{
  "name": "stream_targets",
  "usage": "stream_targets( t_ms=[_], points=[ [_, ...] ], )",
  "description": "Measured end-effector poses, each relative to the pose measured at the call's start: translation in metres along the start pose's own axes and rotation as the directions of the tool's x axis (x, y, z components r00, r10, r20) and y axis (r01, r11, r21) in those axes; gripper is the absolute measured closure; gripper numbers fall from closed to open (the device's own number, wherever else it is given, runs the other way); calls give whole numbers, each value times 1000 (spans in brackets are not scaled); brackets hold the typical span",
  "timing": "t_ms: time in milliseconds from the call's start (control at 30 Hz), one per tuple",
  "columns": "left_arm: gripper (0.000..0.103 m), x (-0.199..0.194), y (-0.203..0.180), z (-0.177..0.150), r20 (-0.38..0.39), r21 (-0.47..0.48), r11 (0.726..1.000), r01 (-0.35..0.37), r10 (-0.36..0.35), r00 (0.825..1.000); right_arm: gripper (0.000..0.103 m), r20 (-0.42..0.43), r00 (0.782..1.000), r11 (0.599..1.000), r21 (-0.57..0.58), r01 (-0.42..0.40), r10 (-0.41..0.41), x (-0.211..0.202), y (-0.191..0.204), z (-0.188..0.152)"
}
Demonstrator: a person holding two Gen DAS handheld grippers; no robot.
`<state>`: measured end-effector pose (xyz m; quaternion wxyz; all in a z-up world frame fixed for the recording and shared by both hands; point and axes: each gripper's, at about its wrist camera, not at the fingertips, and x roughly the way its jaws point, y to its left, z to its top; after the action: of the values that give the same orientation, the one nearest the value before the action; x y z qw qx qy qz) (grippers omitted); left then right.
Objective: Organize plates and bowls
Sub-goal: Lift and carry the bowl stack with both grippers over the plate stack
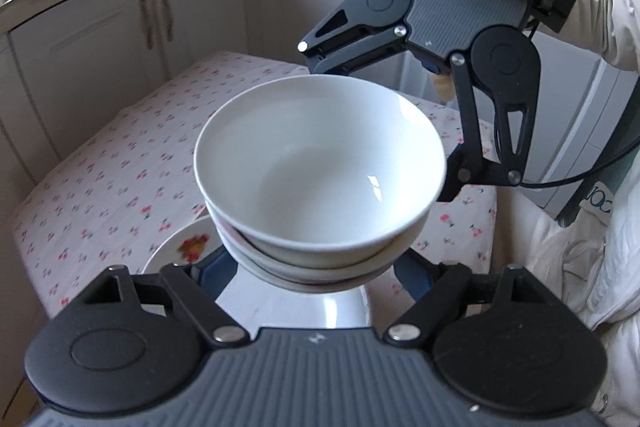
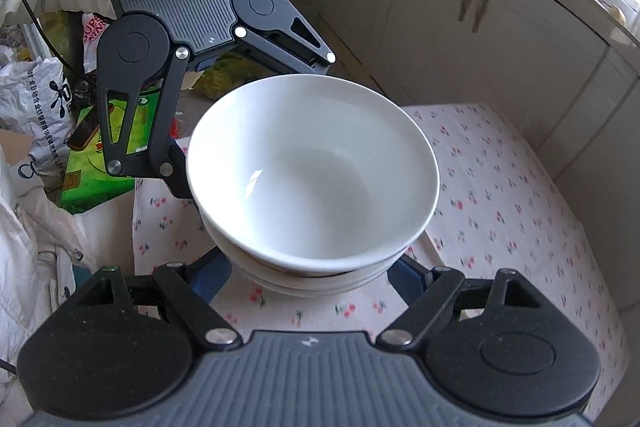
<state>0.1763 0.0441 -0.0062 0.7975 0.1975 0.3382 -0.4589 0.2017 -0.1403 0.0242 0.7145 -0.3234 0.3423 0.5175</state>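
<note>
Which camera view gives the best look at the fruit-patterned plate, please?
The left wrist view: the fruit-patterned plate lies on the flowered tablecloth, partly hidden beneath the stacked white bowls. In the right wrist view the plate does not show.

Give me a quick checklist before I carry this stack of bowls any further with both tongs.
1. Left tongs straddle the bowl stack near its base: ok.
2. Right tongs straddle it from the opposite side: ok.
3. Bowls nested and upright: ok.
4. Pads pressing firmly on the stack: cannot tell, contact hidden under the bowls.
5. Stack clear of the floral tablecloth: ok, looks lifted.
6. Plate below, out of the way: cannot tell.
</note>
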Motion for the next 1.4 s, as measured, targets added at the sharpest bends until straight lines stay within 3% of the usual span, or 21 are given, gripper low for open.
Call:
stream_targets(
  t_ms=[467,1400],
  points=[
    [19,-14,28,-34,-9,-69,997,-39,39,999,15,-15,999,997,-50,-50,49,42,-3,34],
    [19,6,43,-45,-31,-111,994,-18,15,999,15,-58,995,996,-1,-86,86,73,-20,32]
  ],
)
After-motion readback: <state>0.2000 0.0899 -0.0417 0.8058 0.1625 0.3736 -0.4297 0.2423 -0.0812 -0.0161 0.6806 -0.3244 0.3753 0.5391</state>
